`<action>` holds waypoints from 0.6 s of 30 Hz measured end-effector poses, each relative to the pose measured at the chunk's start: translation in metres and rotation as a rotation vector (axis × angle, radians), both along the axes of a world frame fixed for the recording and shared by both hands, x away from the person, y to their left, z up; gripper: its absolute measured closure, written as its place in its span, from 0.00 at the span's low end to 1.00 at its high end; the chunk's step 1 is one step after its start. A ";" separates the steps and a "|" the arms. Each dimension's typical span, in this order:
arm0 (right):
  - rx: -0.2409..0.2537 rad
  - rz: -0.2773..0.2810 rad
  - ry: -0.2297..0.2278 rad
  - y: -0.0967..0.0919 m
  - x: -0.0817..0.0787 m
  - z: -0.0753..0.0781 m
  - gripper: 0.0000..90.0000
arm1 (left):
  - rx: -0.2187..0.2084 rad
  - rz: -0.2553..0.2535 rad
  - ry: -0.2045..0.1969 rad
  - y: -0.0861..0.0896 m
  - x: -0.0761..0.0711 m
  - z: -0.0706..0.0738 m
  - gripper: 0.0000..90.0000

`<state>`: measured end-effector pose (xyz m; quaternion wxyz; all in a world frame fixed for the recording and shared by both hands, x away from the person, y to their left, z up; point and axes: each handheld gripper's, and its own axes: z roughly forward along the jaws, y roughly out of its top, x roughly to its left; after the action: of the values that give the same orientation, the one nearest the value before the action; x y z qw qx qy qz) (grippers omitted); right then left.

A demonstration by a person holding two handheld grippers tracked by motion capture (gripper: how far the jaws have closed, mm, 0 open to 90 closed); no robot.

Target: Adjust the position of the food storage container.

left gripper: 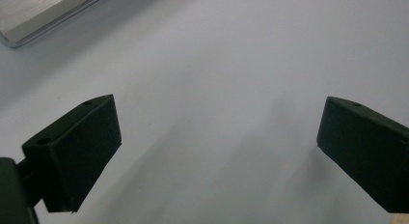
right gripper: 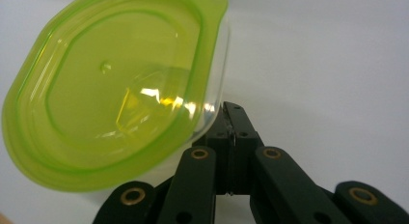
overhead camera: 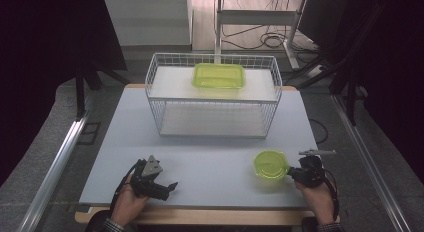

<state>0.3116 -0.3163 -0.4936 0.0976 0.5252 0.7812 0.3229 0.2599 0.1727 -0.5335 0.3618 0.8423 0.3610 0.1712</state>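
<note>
Beside the right claw (right gripper: 230, 137), round container (right gripper: 115, 89) tilts.

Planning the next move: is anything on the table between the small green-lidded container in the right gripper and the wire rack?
Nothing visible. The right gripper is shut on the small container by its rim, and the table between it and the wire rack lies bare. The rack's upper shelf holds a larger green container.
</note>
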 end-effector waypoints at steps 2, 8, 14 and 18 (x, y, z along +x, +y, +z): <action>0.006 0.018 0.007 0.005 -0.001 -0.002 0.99 | 0.001 -0.001 0.000 0.000 0.000 0.000 0.02; 0.008 0.071 0.015 0.022 0.001 -0.006 0.99 | 0.005 -0.002 0.000 -0.001 0.000 0.000 0.02; 0.036 0.119 0.028 0.040 0.004 -0.007 0.99 | 0.008 -0.002 0.001 -0.001 0.001 -0.001 0.02; 0.047 0.148 0.028 0.054 0.007 -0.008 0.99 | 0.008 -0.001 0.000 -0.001 0.001 -0.001 0.02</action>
<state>0.3186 -0.2621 -0.5016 0.0502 0.4725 0.8115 0.3401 0.2604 0.1715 -0.5344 0.3585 0.8440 0.3599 0.1722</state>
